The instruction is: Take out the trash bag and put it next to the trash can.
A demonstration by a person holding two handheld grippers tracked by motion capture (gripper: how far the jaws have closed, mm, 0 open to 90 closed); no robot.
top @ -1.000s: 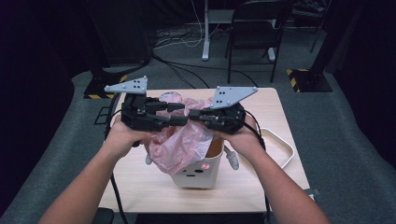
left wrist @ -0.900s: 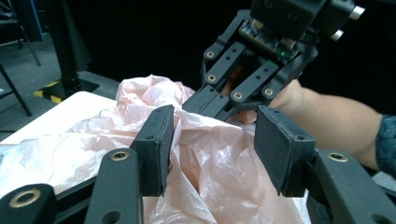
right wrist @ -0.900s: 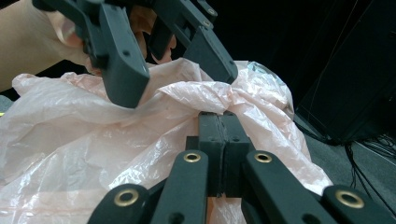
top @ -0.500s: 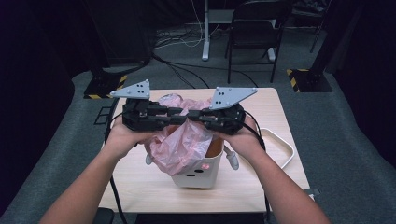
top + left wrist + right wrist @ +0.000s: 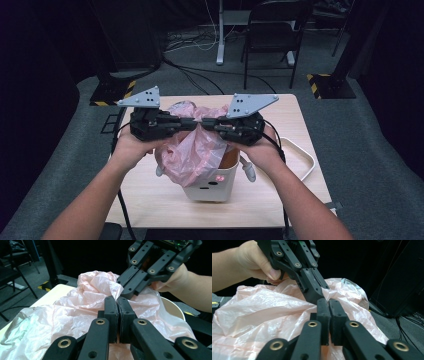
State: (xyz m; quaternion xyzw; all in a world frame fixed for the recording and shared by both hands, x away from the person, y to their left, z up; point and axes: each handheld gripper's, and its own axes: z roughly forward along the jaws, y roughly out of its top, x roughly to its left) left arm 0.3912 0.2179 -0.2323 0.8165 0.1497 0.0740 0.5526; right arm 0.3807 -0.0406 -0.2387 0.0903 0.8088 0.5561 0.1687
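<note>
My left gripper (image 5: 192, 124) has just closed its jaws on a fold of the pink plastic bag (image 5: 192, 152); in the left gripper view the two black pads stand pressed together with the film pinched at their tips. My right gripper (image 5: 212, 124) meets it tip to tip above the bin (image 5: 212, 187), and its jaws have just eased slightly, though they stay nearly together against the same film. Whether they pinch the bag firmly I cannot tell from the right gripper view.

I judge that both grips are placed at the top of the bag, above the bin's mouth, so that the film can be pulled apart and spread over the rim. Holding close together gives control of one edge before I separate the hands.

The bag is thin, translucent, crinkled film, bunched in loose folds and draped over the bin's left side. The bin is a small, cream, smooth-walled plastic tub with rounded corners. It stands on the pale wood-grain table (image 5: 150, 200); a white looped lid (image 5: 300, 160) lies just right of the bin.
</note>
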